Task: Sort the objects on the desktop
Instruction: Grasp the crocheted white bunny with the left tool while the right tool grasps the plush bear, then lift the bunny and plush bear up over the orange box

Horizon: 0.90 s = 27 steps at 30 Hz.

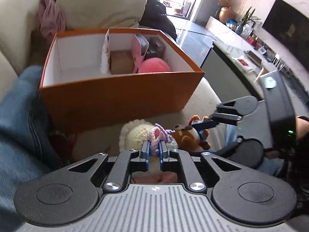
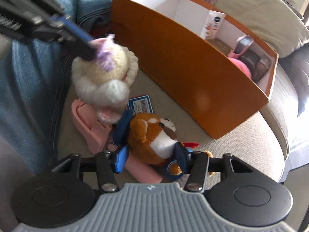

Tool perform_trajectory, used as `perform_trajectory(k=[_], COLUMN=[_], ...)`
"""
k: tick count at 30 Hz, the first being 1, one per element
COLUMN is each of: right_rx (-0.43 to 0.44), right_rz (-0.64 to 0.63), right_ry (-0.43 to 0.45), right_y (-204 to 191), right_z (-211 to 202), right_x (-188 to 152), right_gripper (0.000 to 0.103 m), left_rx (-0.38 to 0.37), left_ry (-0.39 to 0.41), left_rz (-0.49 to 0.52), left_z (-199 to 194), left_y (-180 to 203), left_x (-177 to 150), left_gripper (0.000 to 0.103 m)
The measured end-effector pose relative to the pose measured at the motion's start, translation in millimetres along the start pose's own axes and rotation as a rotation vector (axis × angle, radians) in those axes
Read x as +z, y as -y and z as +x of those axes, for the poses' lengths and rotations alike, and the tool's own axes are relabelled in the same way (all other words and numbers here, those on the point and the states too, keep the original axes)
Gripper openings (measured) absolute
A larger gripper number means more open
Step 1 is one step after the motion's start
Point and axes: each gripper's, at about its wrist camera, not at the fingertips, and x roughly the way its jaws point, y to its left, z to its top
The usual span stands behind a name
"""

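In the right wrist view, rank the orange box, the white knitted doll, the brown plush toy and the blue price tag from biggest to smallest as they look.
1. orange box
2. white knitted doll, brown plush toy: look alike in size, unranked
3. blue price tag

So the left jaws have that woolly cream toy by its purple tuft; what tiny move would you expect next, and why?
Probably a lift toward the orange box. The left gripper is pinched shut on the purple tuft of the cream knitted toy, which in the right wrist view hangs clear of the cushion. The box's near left compartment looks empty. The right gripper stands open around the brown plush.
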Motion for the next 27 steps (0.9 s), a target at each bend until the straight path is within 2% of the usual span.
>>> perform_trajectory(k=[2,4,6,9,11,14,16,18,22,24,27], right_rx=[0.011,0.020,0.032,0.058,0.055,0.040,0.031,0.028,0.043,0.041,0.048], right_rz=[0.022,0.088,0.184,0.323,0.359,0.388,0.428,0.483,0.505,0.490,0.487], right_ry=[0.000,0.015,0.042,0.067,0.065,0.053,0.041,0.031,0.037,0.036,0.034], right_y=[4,13,26,45,49,54,59,65,69,67,69], right_z=[3,3,-2,-8,-12,-17,-16,-13,-11,-13,-19], right_x=[1,2,3,0,-3,-4,-5,-8,-11,-11,-14], right_gripper=[0.060,0.056,0.049,0.047,0.047,0.047,0.047,0.049,0.052,0.052,0.052], left_rx=[0.008,-0.006,-0.035,-0.025,-0.037,-0.064,-0.032,-0.002,-0.067,-0.098,-0.131], left_ry=[0.005,-0.009,-0.017,-0.013,0.011,0.057,0.064,0.036,-0.039,-0.050,-0.100], left_rz=[0.014,0.034,0.032,0.020,-0.015,-0.110,-0.175,-0.236,-0.343,-0.351,-0.323], left_z=[-2,-1,-1,-4,-11,-20,-16,-4,24,30,31], left_y=[1,3,5,3,-3,-21,-34,-45,-59,-60,-54], left_x=[-1,-2,-3,-2,1,10,18,24,25,23,20], left_gripper=[0.012,0.014,0.018,0.019,0.021,0.036,0.041,0.043,0.044,0.052,0.052])
